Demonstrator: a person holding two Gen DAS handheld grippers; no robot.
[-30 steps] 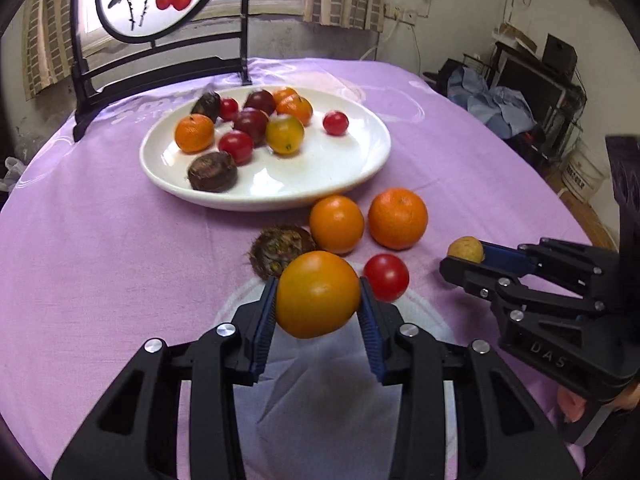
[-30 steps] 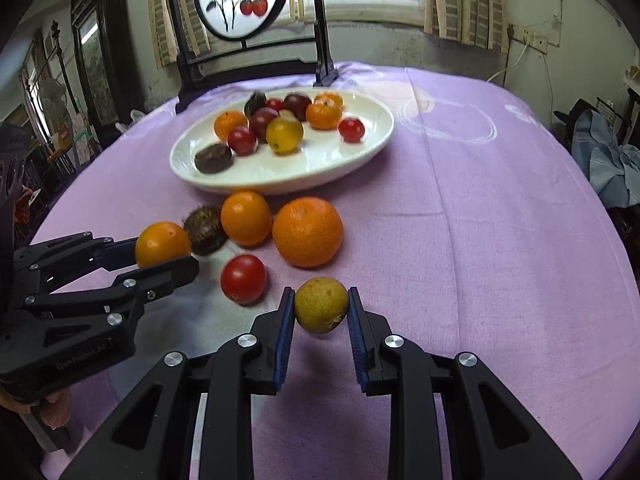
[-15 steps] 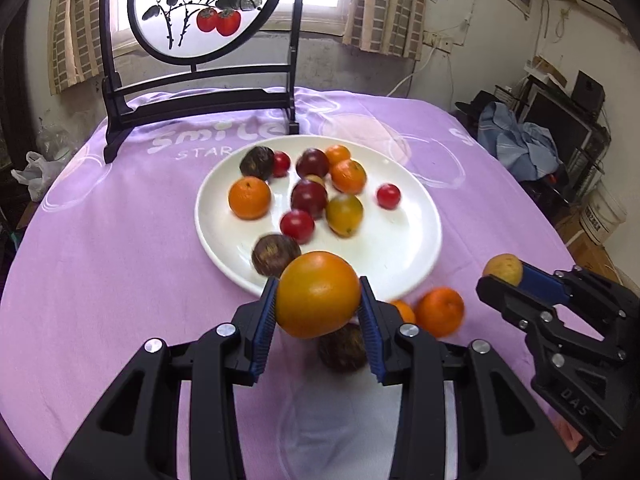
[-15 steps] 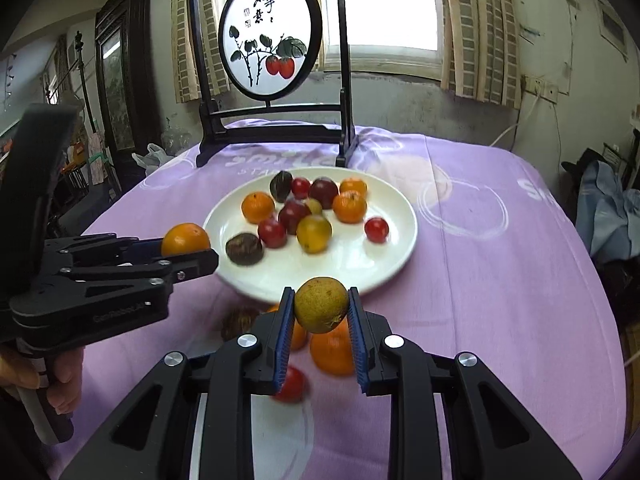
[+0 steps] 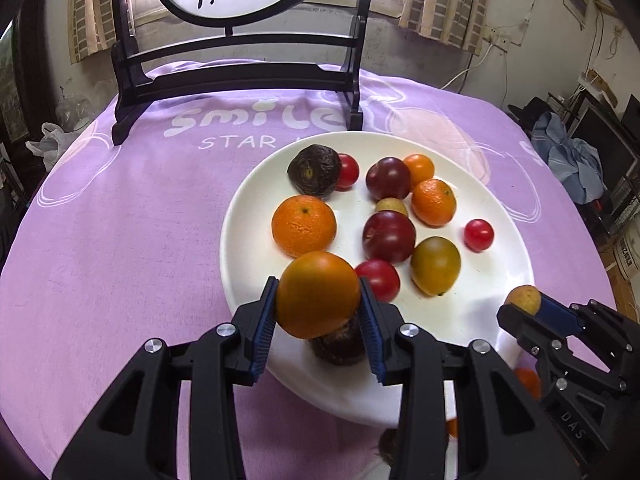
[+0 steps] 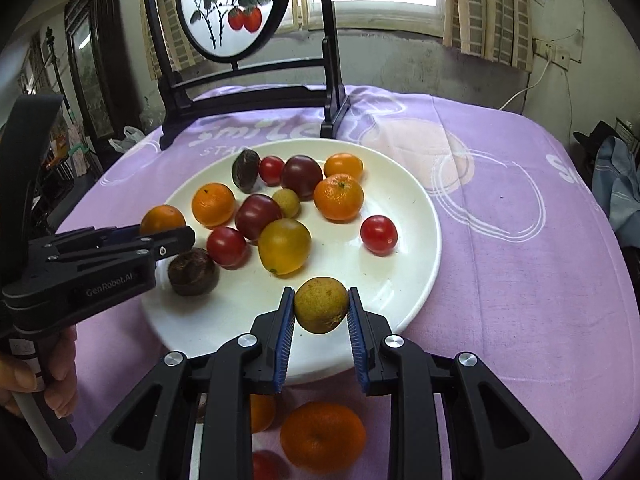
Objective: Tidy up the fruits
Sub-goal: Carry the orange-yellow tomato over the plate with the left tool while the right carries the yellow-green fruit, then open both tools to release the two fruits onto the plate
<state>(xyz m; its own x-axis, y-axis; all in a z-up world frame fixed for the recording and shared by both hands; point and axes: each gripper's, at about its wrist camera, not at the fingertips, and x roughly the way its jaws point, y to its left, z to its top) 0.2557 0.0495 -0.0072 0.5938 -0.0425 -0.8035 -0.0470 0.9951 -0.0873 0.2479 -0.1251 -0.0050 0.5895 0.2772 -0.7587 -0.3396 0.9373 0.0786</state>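
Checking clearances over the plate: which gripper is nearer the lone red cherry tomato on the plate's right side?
Right. The right gripper, holding a yellowish fruit, hovers just in front of the cherry tomato. The left gripper, holding an orange fruit, sits across the plate.

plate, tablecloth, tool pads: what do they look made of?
Plate: glazed ceramic by the look; glossy white with soft reflections, though melamine is possible.
Tablecloth: thin woven fabric, matte purple; visible weave and printed lettering.
Left tool pads: blue ribbed rubber or soft plastic, on black moulded plastic.
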